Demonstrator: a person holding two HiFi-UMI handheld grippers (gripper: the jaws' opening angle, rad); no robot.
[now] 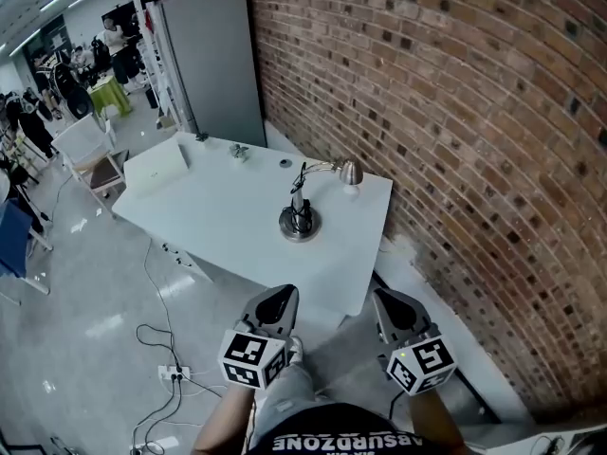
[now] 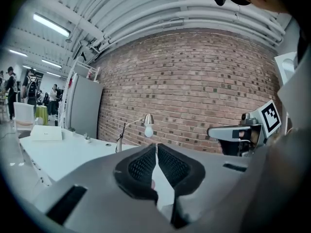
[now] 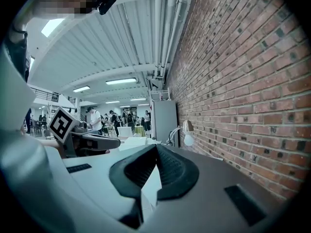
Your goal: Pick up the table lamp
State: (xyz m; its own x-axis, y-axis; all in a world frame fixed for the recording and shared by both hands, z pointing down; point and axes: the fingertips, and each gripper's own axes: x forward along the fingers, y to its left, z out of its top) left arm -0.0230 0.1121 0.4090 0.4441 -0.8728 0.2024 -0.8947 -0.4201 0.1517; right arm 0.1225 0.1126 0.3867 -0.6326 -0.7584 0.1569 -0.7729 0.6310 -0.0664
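— Two grippers, and what are their jaws doing?

— Both are clenched. The left gripper (image 1: 285, 294) has its dark ribbed pads meeting at the tips with nothing between them. The right gripper (image 1: 387, 297) is the same: pads together and bare.

— Where are they?

— Side by side at the near edge of the white table (image 1: 218, 216), pointing across it and tipped slightly down.

— And the table lamp?

— The table lamp (image 1: 299, 222) stands on the table well beyond both grippers, towards the brick wall (image 1: 455, 112). Its round metal base sits flat, and its thin arm arches over to a small silver shade on the wall side. In the left gripper view a white bulb shows under the shade.

— Does anything touch it?

— No. Neither gripper is near it. A white box (image 1: 156, 169) lies at the table's far left corner, in front of a grey cabinet (image 1: 213, 60).
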